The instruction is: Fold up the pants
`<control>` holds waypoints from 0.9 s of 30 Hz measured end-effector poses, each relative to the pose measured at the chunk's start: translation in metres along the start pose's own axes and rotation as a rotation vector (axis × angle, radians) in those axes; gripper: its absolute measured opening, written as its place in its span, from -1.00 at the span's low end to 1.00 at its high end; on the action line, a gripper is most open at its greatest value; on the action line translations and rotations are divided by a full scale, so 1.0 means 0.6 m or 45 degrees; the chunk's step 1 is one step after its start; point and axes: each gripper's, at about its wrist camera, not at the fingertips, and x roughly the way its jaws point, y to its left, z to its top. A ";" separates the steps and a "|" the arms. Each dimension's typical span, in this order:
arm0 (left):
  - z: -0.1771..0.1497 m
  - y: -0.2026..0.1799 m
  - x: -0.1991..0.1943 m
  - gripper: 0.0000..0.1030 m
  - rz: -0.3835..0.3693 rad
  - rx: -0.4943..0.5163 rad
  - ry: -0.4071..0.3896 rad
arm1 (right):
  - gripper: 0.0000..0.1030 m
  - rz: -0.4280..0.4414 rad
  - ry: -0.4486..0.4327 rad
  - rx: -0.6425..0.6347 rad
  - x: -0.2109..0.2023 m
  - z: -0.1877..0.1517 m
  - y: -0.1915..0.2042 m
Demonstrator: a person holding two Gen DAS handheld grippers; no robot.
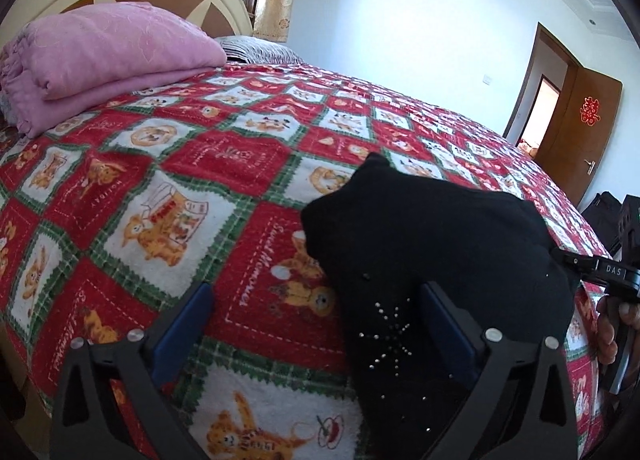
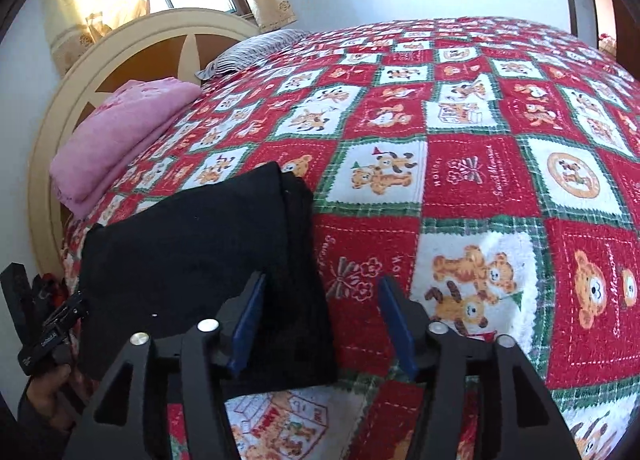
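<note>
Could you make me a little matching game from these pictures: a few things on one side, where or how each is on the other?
Things:
1. black pants
2. pink blanket
3. striped pillow
4. right tool

Descriptions:
A. folded near the headboard
B. open, holding nothing
C. folded bundle at the bedspread's near edge
D. beyond the pink pile, by the curtain

Pairs: 1-C, 2-A, 3-D, 4-B

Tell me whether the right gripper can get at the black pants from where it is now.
Probably yes. The right gripper is open, and the edge of the folded black pants already lies partly between its jaws on the bedspread. Nothing sits between them; the pink blanket lies well off toward the headboard.
</note>
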 end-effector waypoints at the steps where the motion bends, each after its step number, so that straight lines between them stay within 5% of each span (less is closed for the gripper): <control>1: 0.001 0.000 -0.002 1.00 0.001 -0.005 0.006 | 0.17 0.002 0.006 0.006 -0.001 0.001 -0.001; 16: 0.023 -0.073 -0.111 1.00 0.087 0.145 -0.052 | 0.38 -0.017 -0.010 -0.017 -0.068 -0.021 -0.031; 20: 0.036 -0.102 -0.145 1.00 0.098 0.207 -0.092 | 0.38 -0.121 -0.004 -0.025 -0.093 -0.013 -0.040; 27: 0.061 -0.125 -0.198 1.00 0.074 0.207 -0.178 | 0.38 -0.109 -0.126 -0.077 -0.201 0.004 -0.004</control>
